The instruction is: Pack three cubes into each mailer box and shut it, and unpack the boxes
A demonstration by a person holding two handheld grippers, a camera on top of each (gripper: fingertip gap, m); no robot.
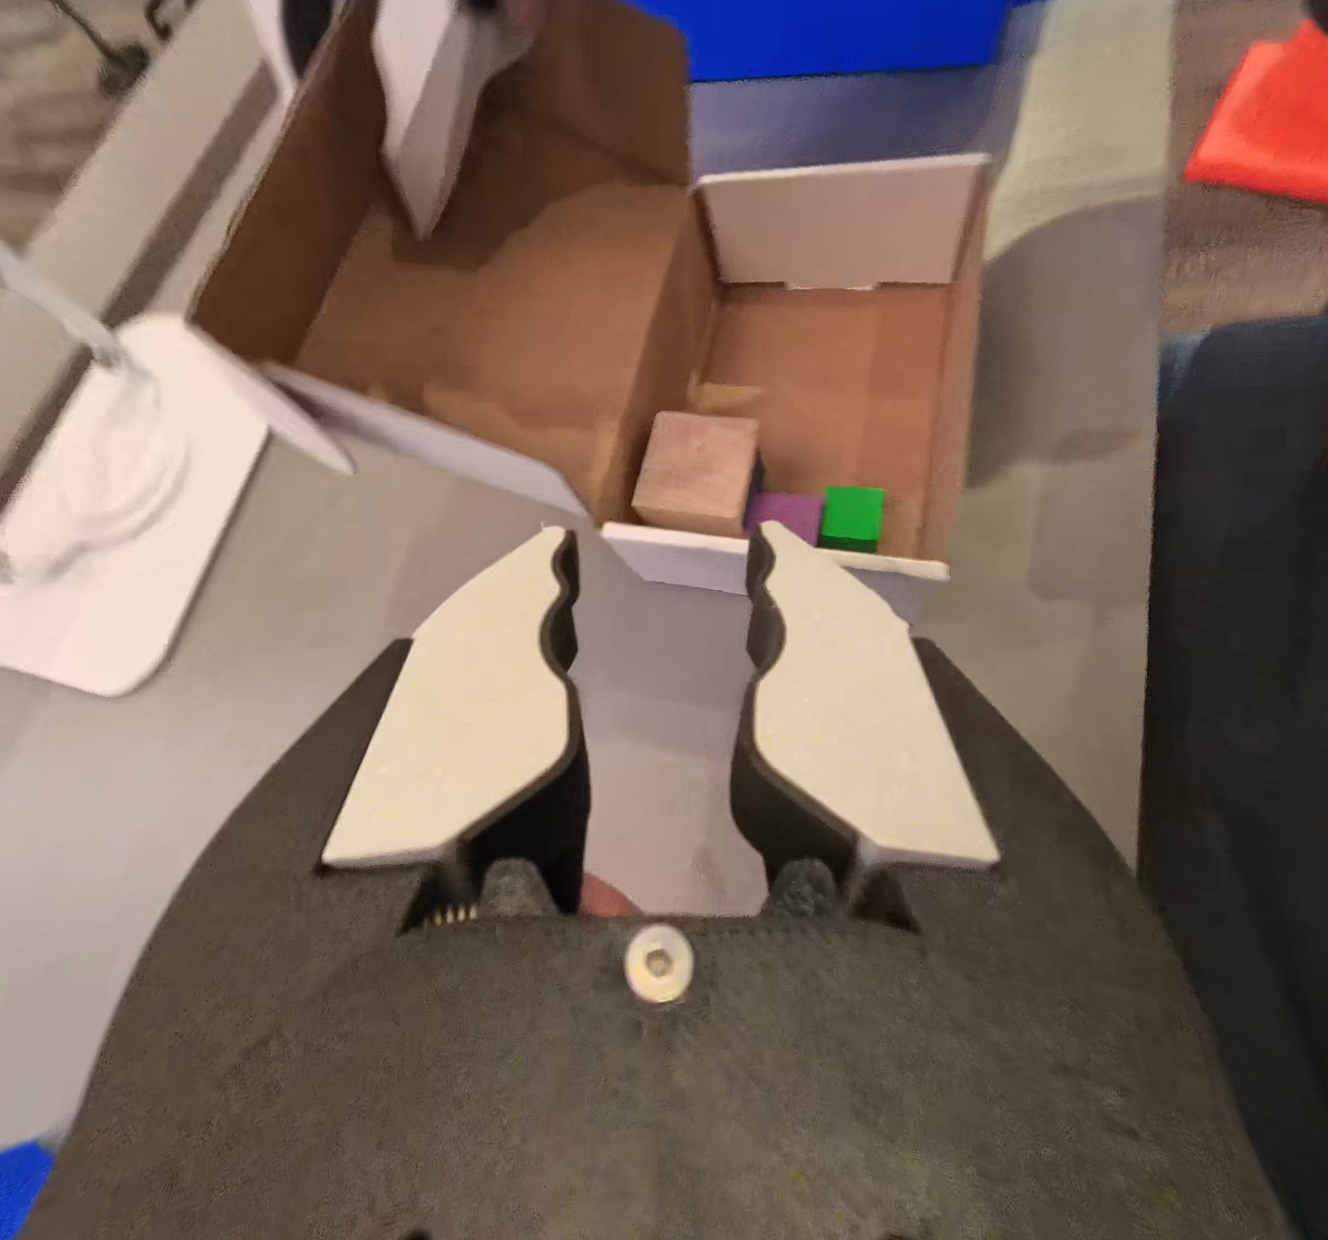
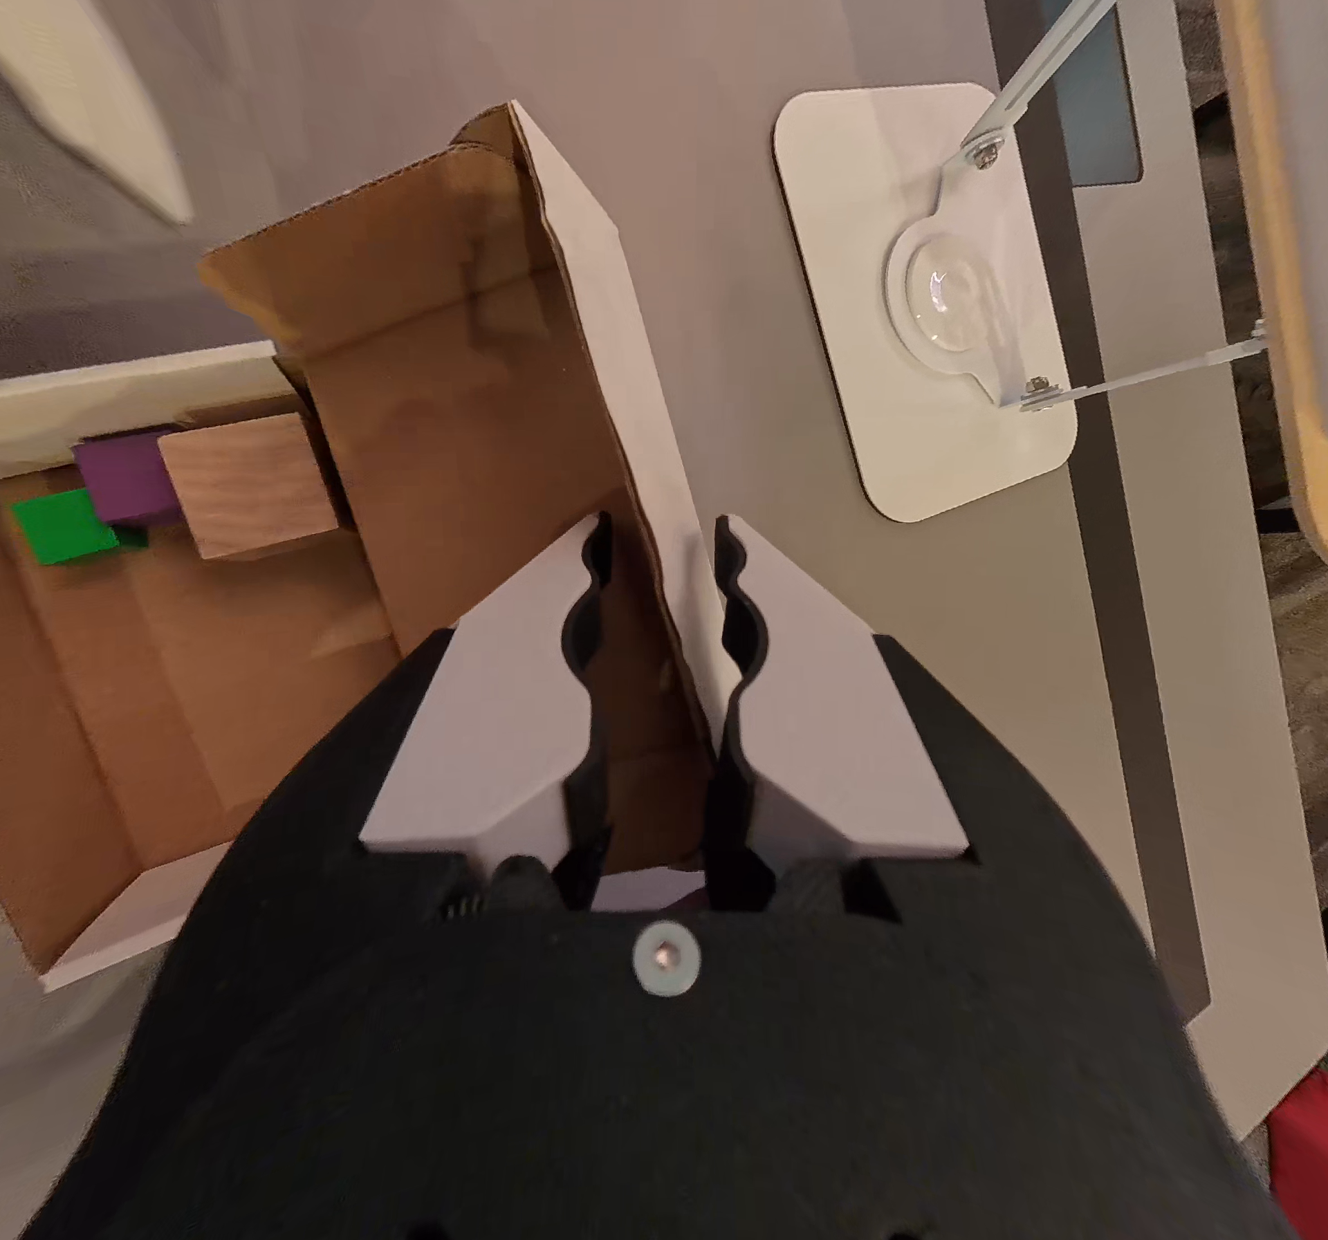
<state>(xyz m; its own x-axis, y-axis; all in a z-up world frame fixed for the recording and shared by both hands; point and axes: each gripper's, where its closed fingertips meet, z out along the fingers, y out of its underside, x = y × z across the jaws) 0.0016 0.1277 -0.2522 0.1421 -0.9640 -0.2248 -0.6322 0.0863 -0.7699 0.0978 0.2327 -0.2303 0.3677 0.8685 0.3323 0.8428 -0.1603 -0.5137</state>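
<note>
On the pale grey surface the mailer box lies open, with wooden, purple and green cubes inside. Left gripper fingers gape near its front wall; right gripper fingers straddle the lid. A white plate sits nearby, carpet beyond.

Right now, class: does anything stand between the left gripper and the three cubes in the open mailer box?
Yes. The box's low white front wall stands just ahead of the left gripper. The wooden cube, purple cube and green cube sit right behind it.
</note>
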